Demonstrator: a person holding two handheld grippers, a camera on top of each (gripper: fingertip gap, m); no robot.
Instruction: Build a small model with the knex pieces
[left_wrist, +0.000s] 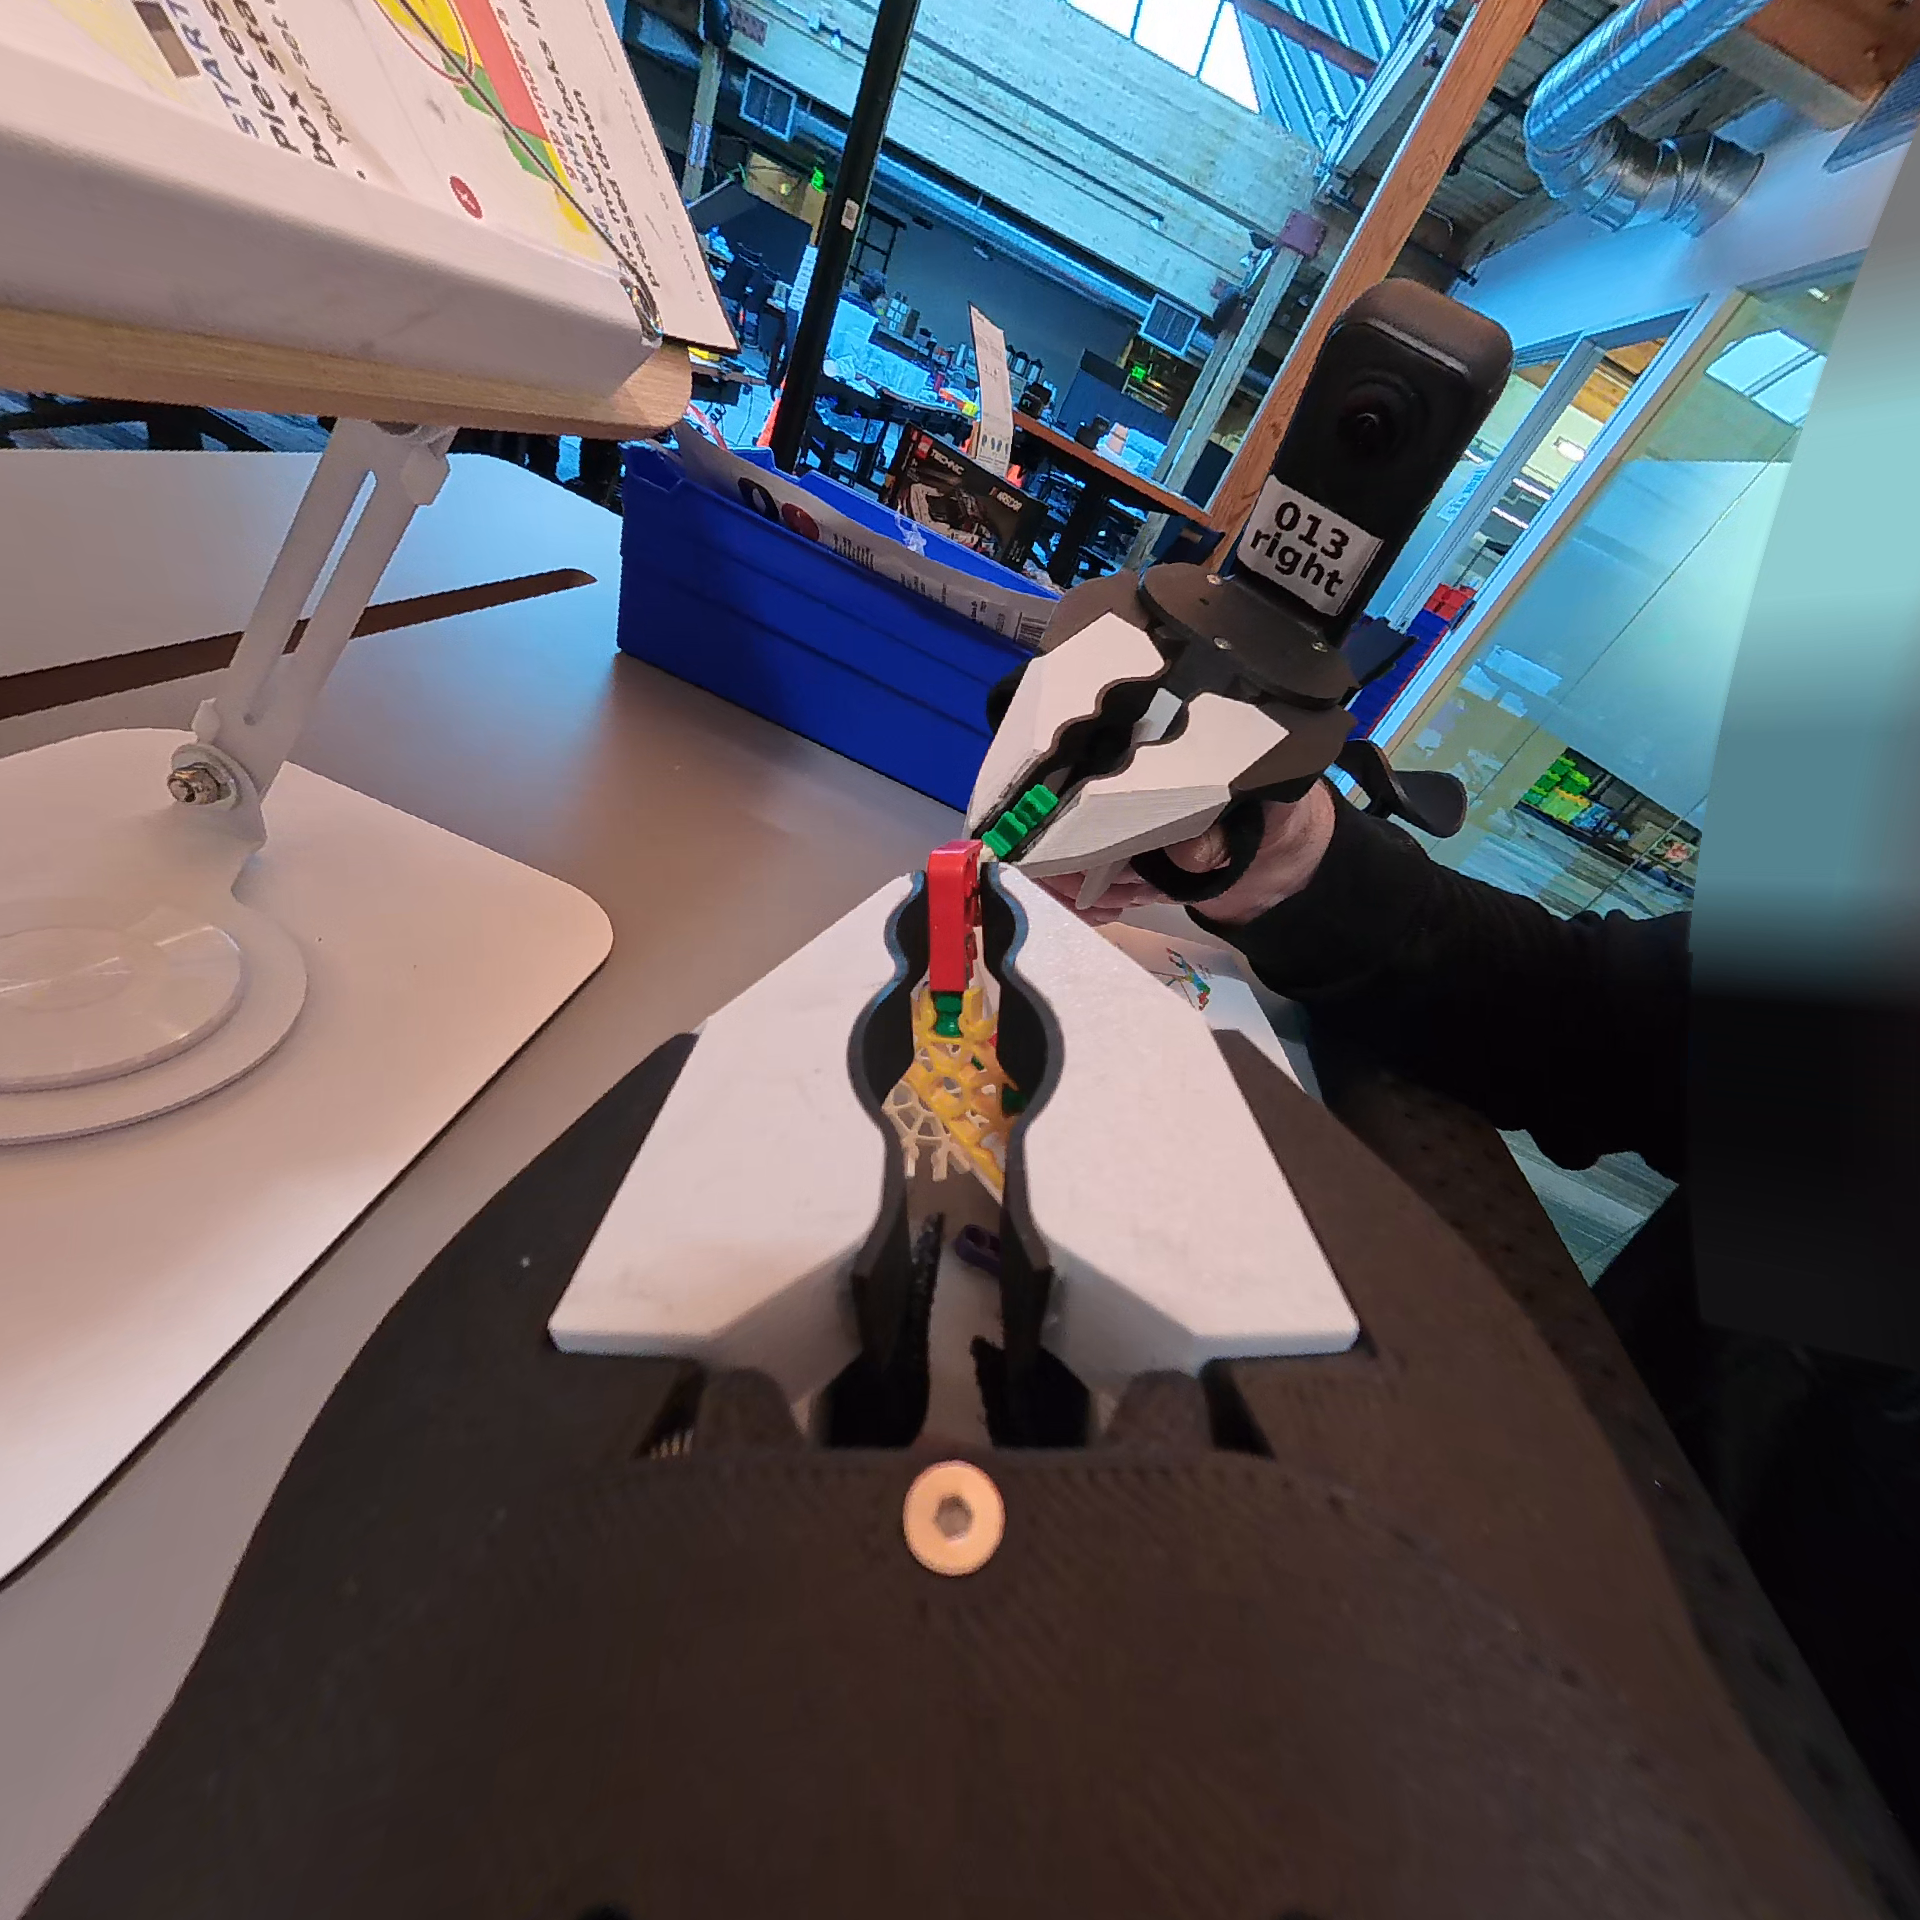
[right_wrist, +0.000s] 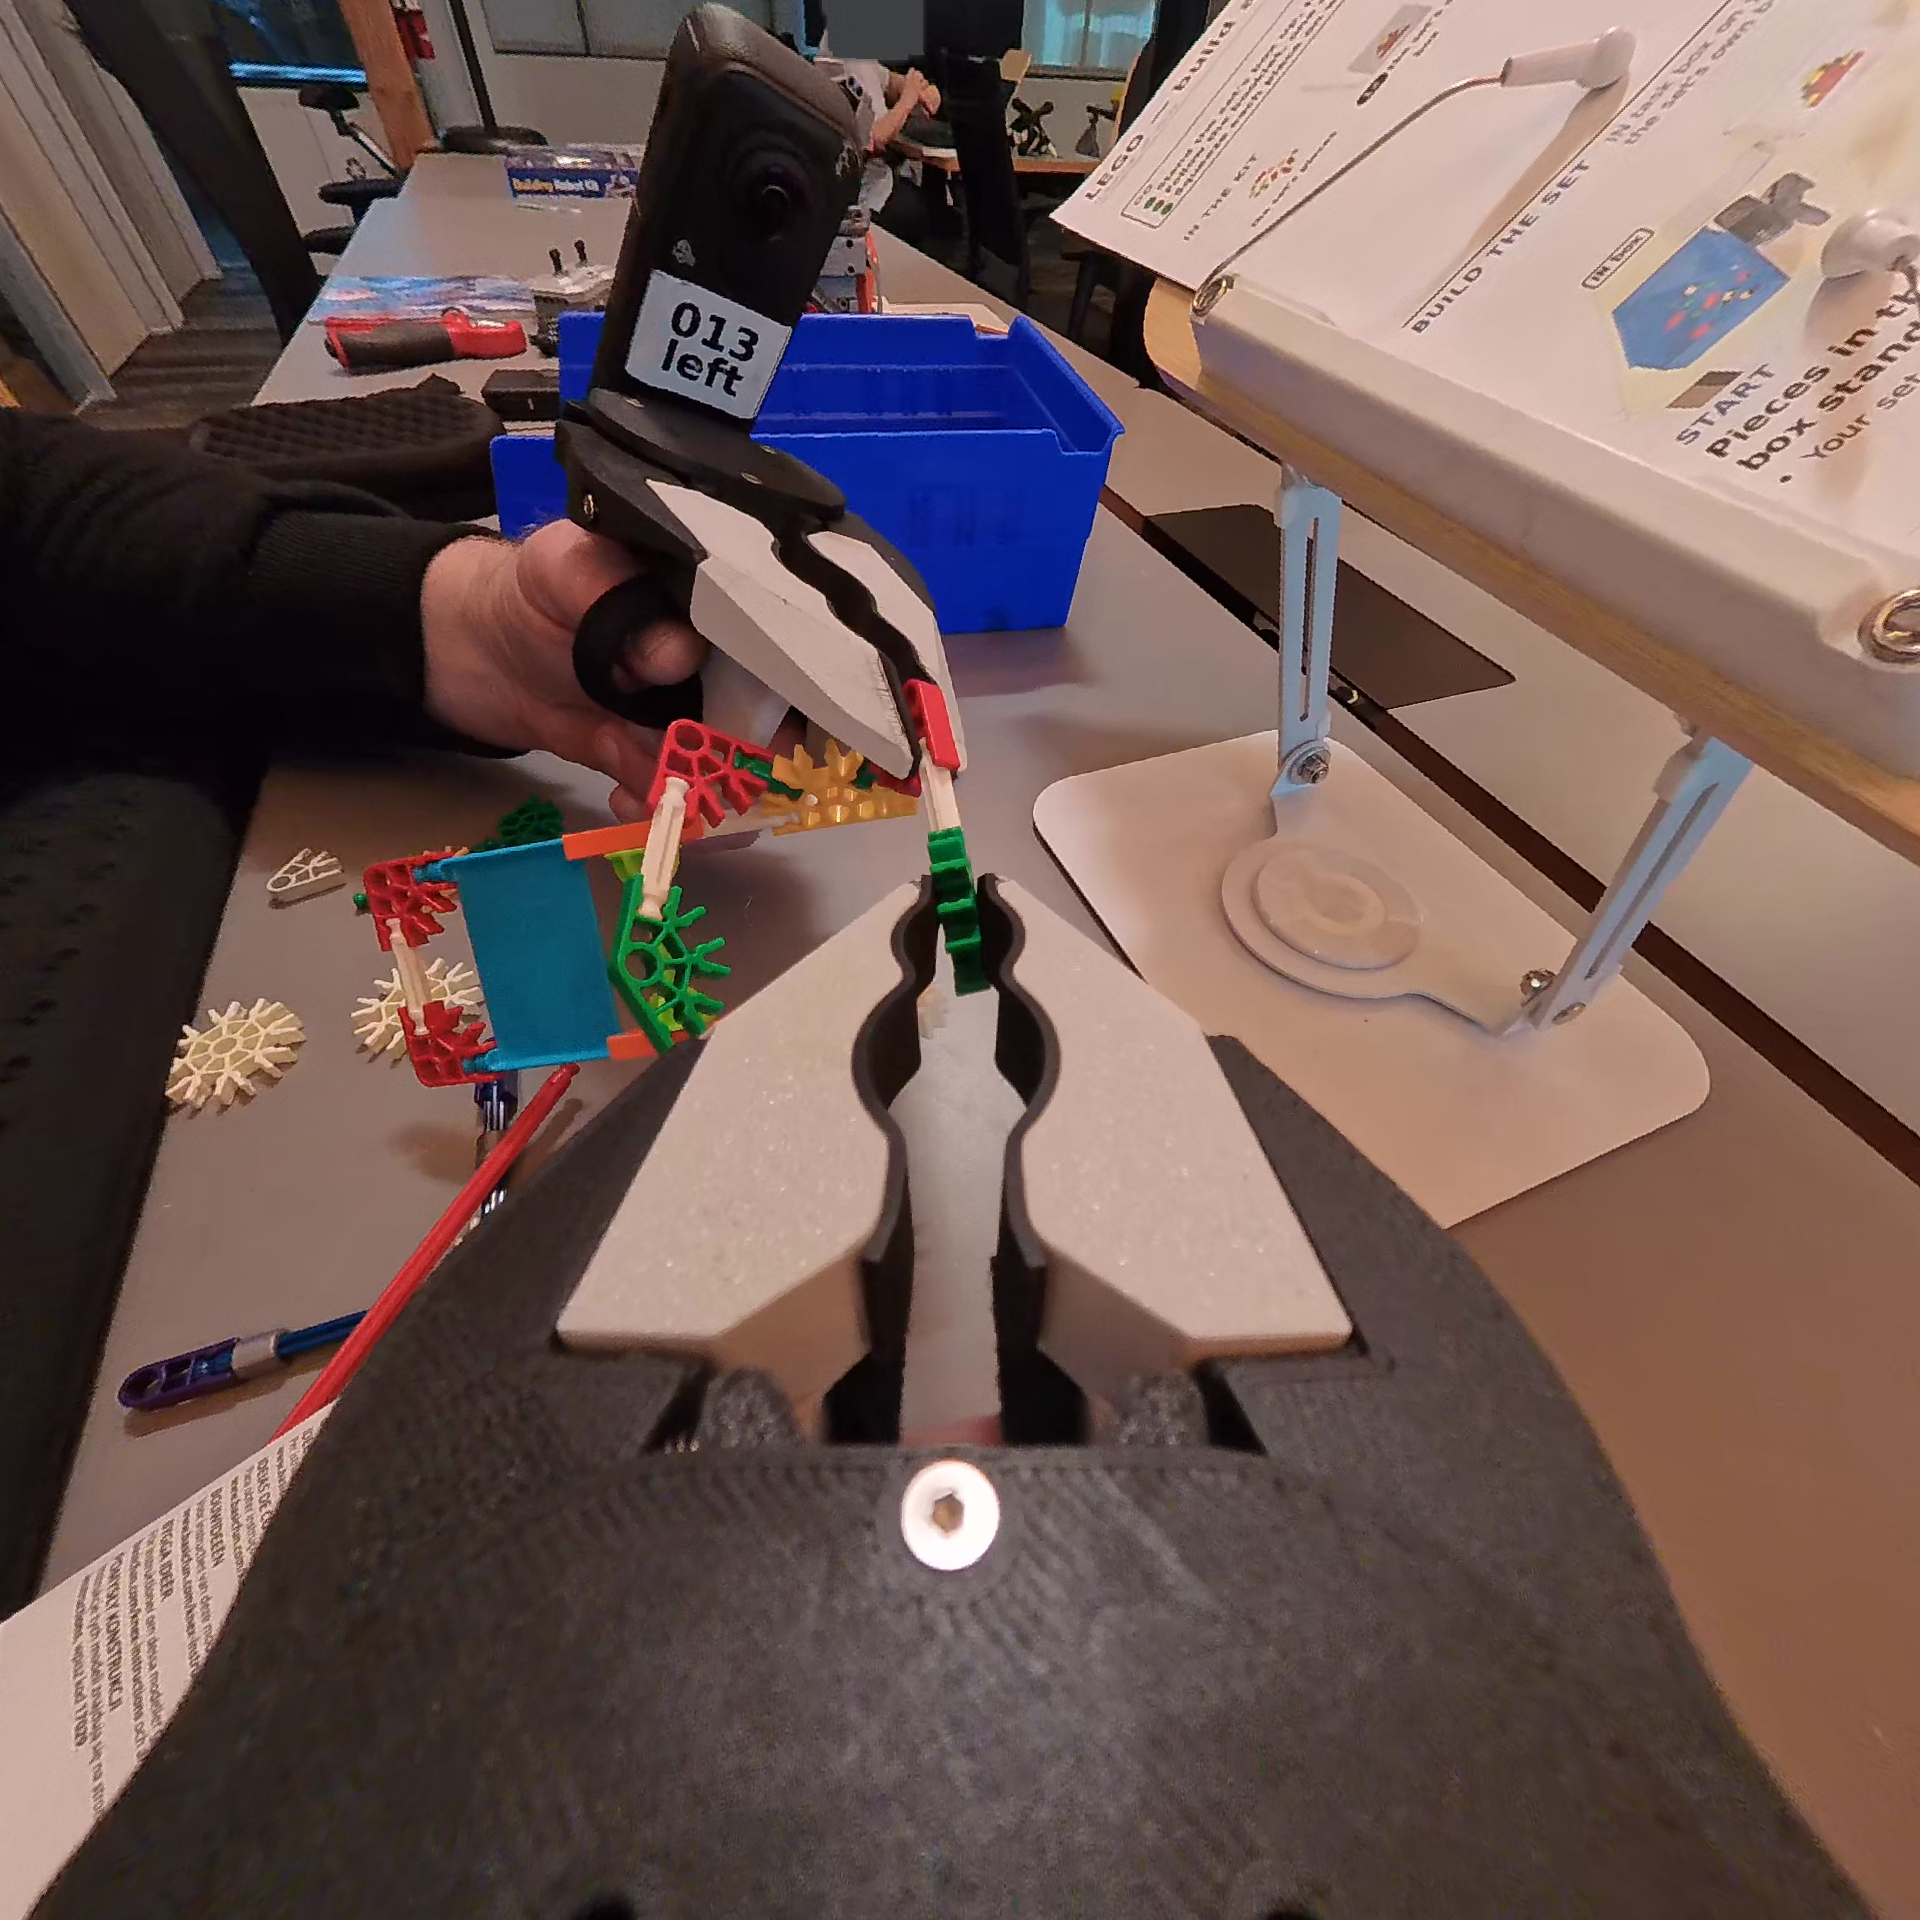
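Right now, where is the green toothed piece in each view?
Left wrist view: green toothed piece right of centre, gripped at the right gripper tips.
Right wrist view: centre, between that gripper's own tips.
Shared landmark: blue bin behind.

Glossy plastic bin; matt table.

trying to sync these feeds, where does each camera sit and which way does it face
Left wrist view: on the left gripper, facing the right gripper, blue bin; sleeved hand shows.
Right wrist view: on the right gripper, facing the left gripper, toy model; hand shows.
Shared: red connector, green connector, bin, tilted stand.
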